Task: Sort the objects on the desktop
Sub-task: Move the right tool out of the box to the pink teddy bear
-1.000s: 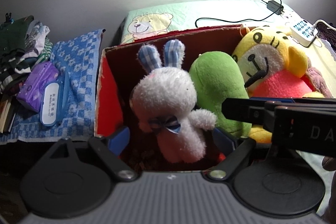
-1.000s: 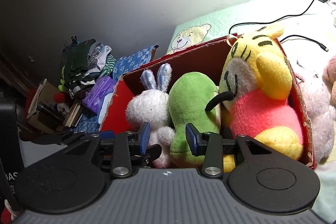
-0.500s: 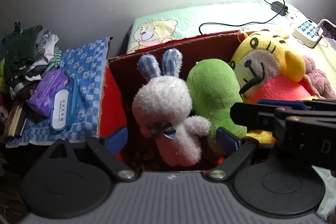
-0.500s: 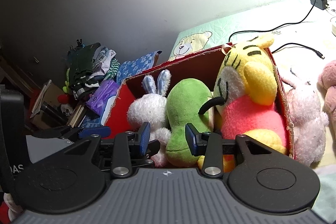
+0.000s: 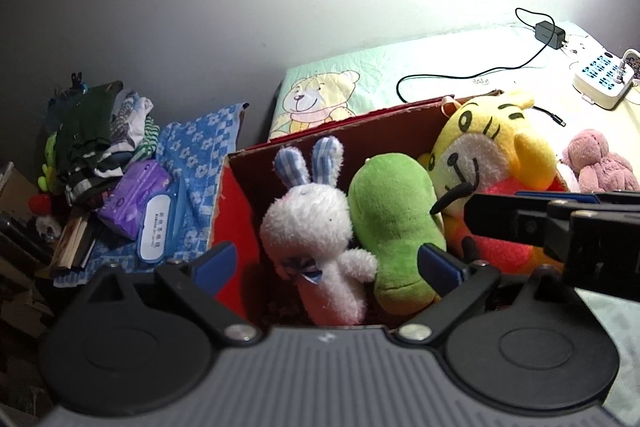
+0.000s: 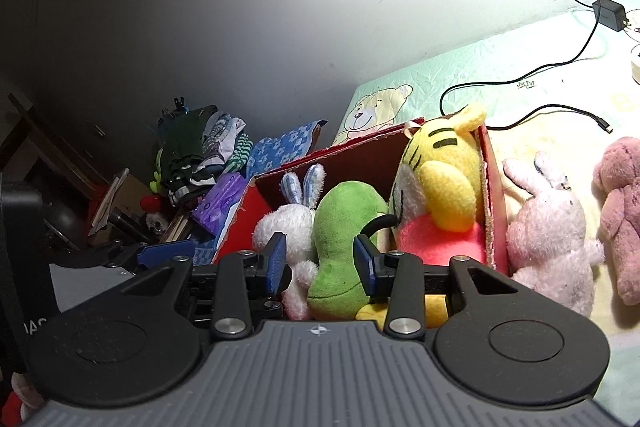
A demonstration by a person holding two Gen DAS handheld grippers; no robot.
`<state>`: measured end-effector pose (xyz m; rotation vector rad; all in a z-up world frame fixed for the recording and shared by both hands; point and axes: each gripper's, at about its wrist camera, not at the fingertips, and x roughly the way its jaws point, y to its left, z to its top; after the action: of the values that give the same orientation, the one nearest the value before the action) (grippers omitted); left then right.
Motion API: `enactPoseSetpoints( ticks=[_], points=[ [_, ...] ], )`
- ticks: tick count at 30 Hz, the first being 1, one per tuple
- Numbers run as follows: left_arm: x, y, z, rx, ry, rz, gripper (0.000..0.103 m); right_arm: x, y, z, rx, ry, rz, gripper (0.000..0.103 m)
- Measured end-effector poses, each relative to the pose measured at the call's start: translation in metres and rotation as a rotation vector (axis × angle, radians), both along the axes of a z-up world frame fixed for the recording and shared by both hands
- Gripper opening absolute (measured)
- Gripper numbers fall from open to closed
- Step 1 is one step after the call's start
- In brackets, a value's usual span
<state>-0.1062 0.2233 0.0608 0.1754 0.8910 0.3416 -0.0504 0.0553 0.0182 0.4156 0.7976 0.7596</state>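
A red cardboard box point(image 5: 340, 125) on the bed holds a white rabbit plush point(image 5: 308, 223), a green plush point(image 5: 394, 223) and a yellow tiger plush point(image 5: 492, 163), all upright side by side. My left gripper point(image 5: 326, 265) hangs open just in front of the rabbit, holding nothing. My right gripper point(image 6: 320, 263) is open and empty in front of the green plush point(image 6: 344, 227), near the box point(image 6: 494, 195). Outside the box, to its right, lie a pink rabbit plush point(image 6: 548, 227) and a dusty pink bear point(image 6: 620, 211).
Left of the box lie a blue checked cloth point(image 5: 200, 151), a purple pack point(image 5: 134, 195) and a pile of folded clothes point(image 5: 96, 131). A black charger with its cable point(image 5: 550, 33) and a white power strip point(image 5: 602, 77) lie on the bear-print sheet behind.
Both grippers have drawn back and up from the box, so the toys look smaller and more of the bed shows. The pink rabbit and bear have come into the right wrist view.
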Motion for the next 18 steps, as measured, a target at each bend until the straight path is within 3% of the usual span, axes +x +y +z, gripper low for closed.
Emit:
enactPoseSetpoints(
  ticks=[11,18],
  points=[
    [0.009,-0.051,0.005,0.007,0.000,0.004,0.099,0.005,-0.053,0.001,0.009,0.004,-0.012,0.041],
    [0.016,-0.102,0.008,-0.012,-0.032,-0.072,0.099,0.008,-0.098,-0.004,0.008,0.014,-0.061,0.041]
  ],
)
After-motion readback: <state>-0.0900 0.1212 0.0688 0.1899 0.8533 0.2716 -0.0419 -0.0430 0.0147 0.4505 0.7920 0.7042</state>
